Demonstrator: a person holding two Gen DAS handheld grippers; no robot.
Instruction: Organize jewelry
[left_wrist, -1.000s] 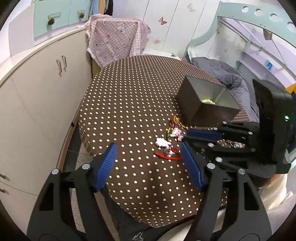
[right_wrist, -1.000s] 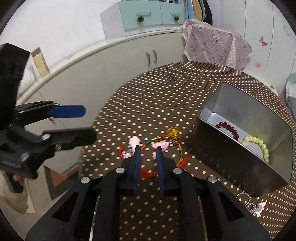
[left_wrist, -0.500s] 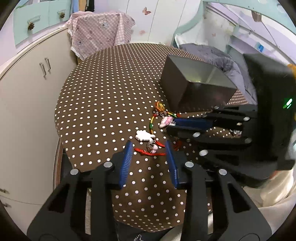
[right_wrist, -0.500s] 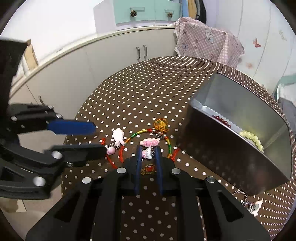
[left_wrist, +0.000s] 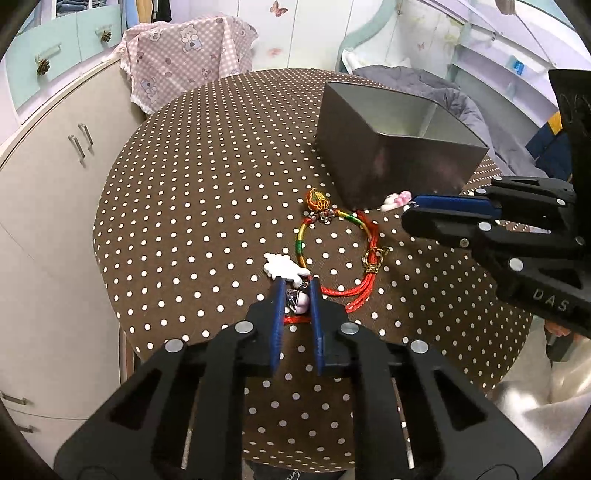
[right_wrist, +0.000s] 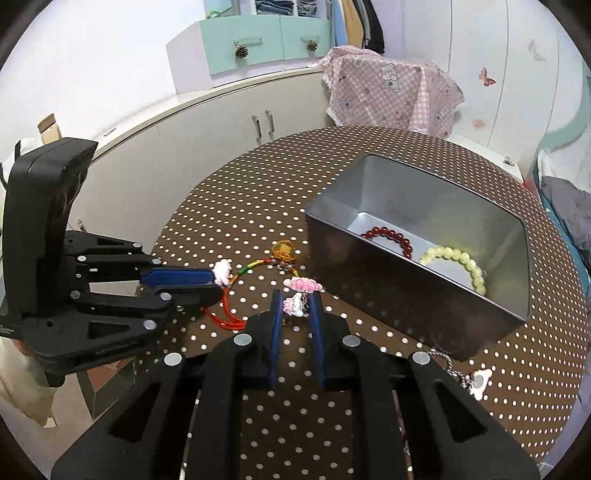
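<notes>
I judge the step in hand to be picking up the last loose pieces beside the tin box (right_wrist: 417, 273) so they can go inside it.

Nearest in my left view, my left gripper (left_wrist: 296, 295) has its jaws drawn almost together around a small pale charm (left_wrist: 300, 301) with a bit of metal chain, at the end of the red cord bracelet (left_wrist: 345, 291). The pads look to be touching it, though I cannot tell how firm the grip is. Just beyond the tips, on the side away from the box, lies a white cloud-shaped charm (left_wrist: 284, 268).

Nearest in my right view, my right gripper (right_wrist: 295, 304) stands with its jaws narrowly parted on either side of a little white and pink charm (right_wrist: 293, 306); whether they pinch it or only frame it I cannot tell. A pink charm (right_wrist: 304, 285) lies just past it, close to the box's near corner.

Farther along the worktop (left_wrist: 221, 177), the red, yellow and green braided bracelet (left_wrist: 306, 236) curves up to a gold knot (left_wrist: 317, 199) close by the box wall. A silver chain with a white pendant (right_wrist: 476, 378) lies on the box's near side.

Inside the box rest a dark red bead bracelet (right_wrist: 388, 236) and a pale yellow bead bracelet (right_wrist: 458, 260).

Next I would make sure of each grip, lift gently so the tangled cords come free, and carry them over the box rim.
</notes>
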